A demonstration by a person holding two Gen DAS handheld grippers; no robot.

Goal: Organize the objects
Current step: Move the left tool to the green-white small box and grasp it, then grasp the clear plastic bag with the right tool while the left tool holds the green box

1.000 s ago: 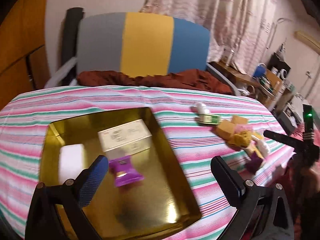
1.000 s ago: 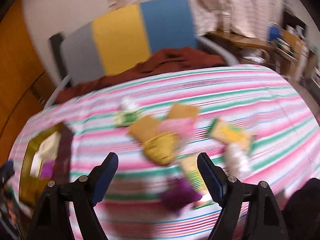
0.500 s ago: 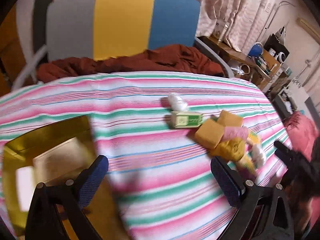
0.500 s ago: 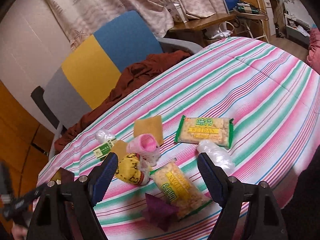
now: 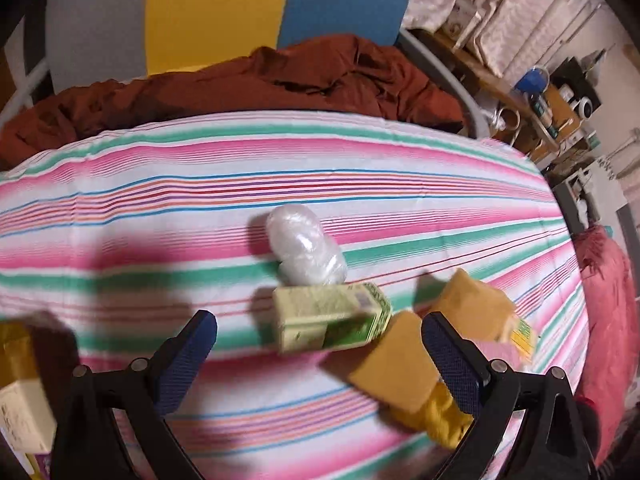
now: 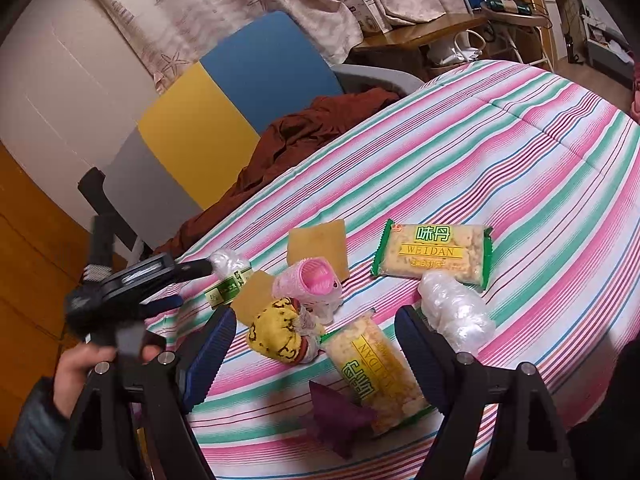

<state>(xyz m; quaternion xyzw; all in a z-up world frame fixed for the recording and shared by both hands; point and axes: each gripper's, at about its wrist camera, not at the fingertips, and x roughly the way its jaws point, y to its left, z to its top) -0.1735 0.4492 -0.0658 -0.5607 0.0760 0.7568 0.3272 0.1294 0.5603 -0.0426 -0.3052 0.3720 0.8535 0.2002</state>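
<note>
On the striped cloth (image 5: 168, 208), the green box (image 5: 332, 318) lies just below a white plastic-wrapped bundle (image 5: 306, 246), with tan sponges (image 5: 394, 376) at its right. Above the box hangs the left gripper (image 5: 318, 346), jaws wide apart and empty. The right gripper (image 6: 316, 334) is also wide open, holding nothing, over a yellow item (image 6: 276, 334), perhaps a wrapped snack, and a cracker packet (image 6: 376, 368).

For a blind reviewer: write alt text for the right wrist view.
The open right gripper hovers over snacks piled on a striped tablecloth: two Weidan cracker packs, a yellow pouch, a pink roller. At left, the left gripper reaches toward a small green box.
</note>
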